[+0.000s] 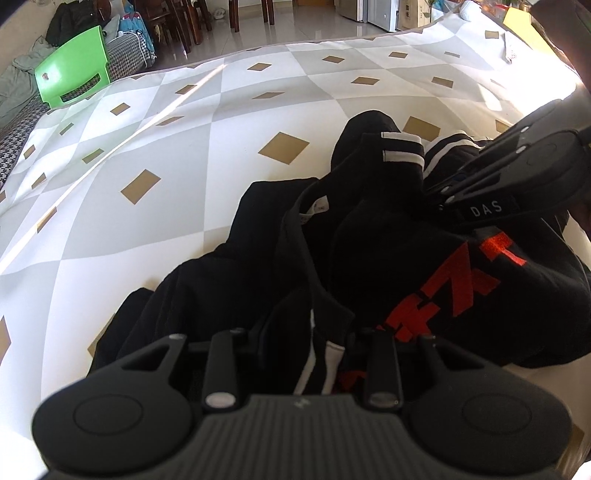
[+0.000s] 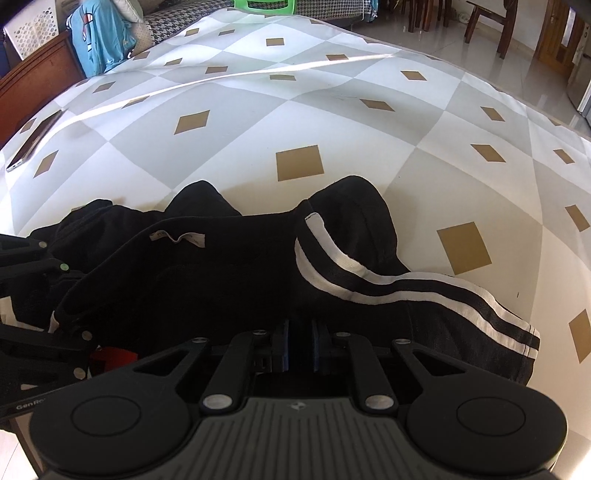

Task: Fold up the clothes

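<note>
A black garment with red print and white-striped cuffs lies bunched on the diamond-patterned tablecloth. My left gripper stands open at the garment's near edge, with a white-striped fold of cloth between its fingers. In the right wrist view the same garment shows a white label and a double white stripe. My right gripper is shut on the black fabric, its blue pads nearly together. It reaches in from the right in the left wrist view. The left gripper shows at the left edge.
A phone lies near the cloth's left edge. A green plastic chair stands beyond the table, beside a houndstooth sofa with clothes on it. Wooden chairs and tiled floor lie farther back. The tablecloth stretches bare beyond the garment.
</note>
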`<action>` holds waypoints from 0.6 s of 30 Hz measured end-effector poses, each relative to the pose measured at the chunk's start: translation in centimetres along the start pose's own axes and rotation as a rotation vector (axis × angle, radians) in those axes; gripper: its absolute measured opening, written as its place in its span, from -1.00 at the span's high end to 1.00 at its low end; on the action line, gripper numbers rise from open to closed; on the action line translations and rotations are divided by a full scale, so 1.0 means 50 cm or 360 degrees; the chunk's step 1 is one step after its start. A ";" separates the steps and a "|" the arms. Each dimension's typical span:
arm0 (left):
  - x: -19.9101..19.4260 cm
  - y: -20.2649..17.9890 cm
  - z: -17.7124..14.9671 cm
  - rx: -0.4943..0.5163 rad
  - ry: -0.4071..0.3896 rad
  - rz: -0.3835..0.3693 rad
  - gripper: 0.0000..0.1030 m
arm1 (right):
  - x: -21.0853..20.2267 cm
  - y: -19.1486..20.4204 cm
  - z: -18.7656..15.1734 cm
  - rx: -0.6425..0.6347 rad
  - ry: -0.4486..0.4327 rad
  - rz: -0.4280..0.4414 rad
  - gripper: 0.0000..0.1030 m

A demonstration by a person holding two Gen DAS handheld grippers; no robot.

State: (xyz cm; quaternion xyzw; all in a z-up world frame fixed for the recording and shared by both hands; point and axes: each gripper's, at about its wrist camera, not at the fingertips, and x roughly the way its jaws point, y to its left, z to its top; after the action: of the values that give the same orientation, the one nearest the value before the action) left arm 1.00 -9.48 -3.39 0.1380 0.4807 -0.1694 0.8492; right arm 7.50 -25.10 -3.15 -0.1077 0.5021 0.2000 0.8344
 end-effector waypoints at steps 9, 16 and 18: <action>-0.025 -0.016 -0.041 -0.0004 0.0013 0.0005 0.40 | -0.027 0.037 -0.042 -0.0097 0.0064 0.0025 0.73; -0.033 -0.021 -0.054 -0.0007 0.0013 0.0014 0.40 | -0.043 0.045 -0.060 -0.0115 0.0081 0.0054 0.72; -0.034 -0.021 -0.055 -0.0016 0.0009 0.0016 0.39 | -0.054 0.039 -0.057 -0.0098 0.0061 0.0065 0.67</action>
State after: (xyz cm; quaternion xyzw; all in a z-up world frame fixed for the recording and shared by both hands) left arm -2.40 -9.07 -3.39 0.1367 0.4833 -0.1625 0.8493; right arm 3.24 -25.04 -2.10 -0.1268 0.5138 0.2303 0.8166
